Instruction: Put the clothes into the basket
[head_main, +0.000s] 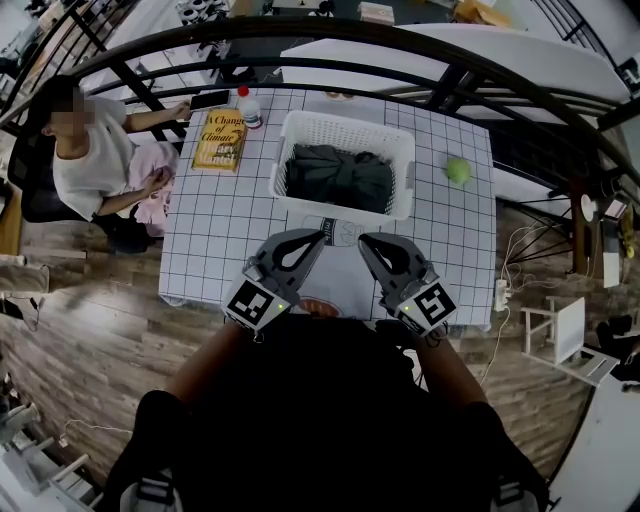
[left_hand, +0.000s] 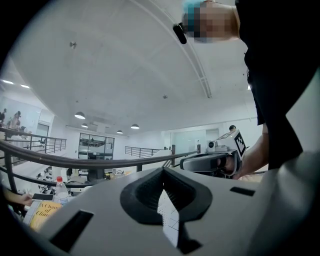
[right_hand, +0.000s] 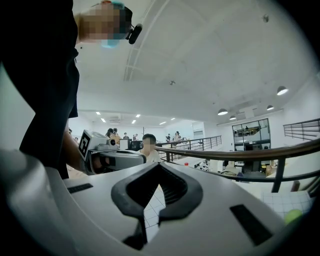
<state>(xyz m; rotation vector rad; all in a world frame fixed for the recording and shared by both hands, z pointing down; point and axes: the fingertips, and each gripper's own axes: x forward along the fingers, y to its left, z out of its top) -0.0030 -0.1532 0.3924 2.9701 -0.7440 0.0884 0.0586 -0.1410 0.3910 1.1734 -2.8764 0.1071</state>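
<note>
A white slatted basket (head_main: 400, 150) stands at the middle of the grid-patterned table (head_main: 215, 240). Dark green clothes (head_main: 340, 178) lie bunched inside it. A white garment with a printed front (head_main: 335, 232) lies flat on the table between the basket and the near edge. My left gripper (head_main: 319, 237) (left_hand: 163, 170) and right gripper (head_main: 363, 241) (right_hand: 159, 165) hover level above that garment, tips angled toward each other. Both are shut with nothing between the jaws. Each gripper view shows the other gripper alongside.
A yellow book (head_main: 219, 140), a red-capped bottle (head_main: 248, 106) and a phone (head_main: 208, 99) sit at the table's far left. A green ball (head_main: 458, 170) lies at the right edge. A person (head_main: 90, 150) sits at the left side. A dark railing (head_main: 420, 50) curves behind.
</note>
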